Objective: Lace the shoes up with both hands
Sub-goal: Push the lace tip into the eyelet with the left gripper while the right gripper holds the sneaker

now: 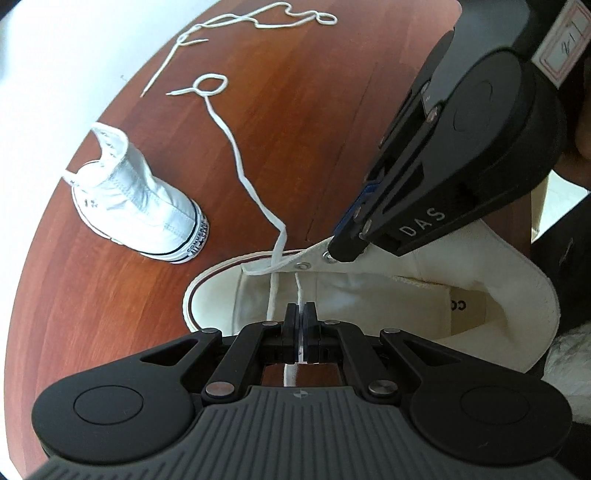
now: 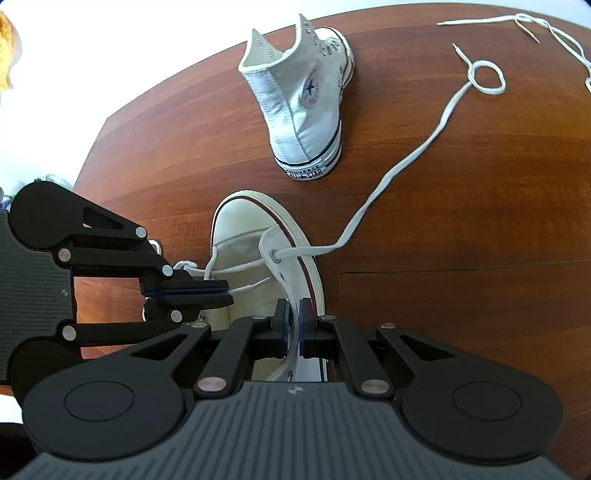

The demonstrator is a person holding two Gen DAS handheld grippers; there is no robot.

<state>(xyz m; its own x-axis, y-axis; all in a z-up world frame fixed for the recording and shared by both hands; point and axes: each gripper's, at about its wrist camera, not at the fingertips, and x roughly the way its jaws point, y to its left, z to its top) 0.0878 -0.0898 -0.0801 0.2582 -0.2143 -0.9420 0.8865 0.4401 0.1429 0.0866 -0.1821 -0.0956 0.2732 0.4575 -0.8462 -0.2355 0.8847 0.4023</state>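
A cream high-top shoe lies close on the wooden table, toe pointing away. A white lace passes through its front eyelets, and its long end trails across the table to a small loop. My left gripper is shut on the lace's short end over the shoe's tongue; in the right wrist view the left gripper comes in from the left. My right gripper is shut on the shoe's eyelet flap; in the left wrist view the right gripper covers the flap's edge.
A second white high-top stands farther back on the table. Another loose lace lies tangled at the far edge. A dark sleeve is at the right.
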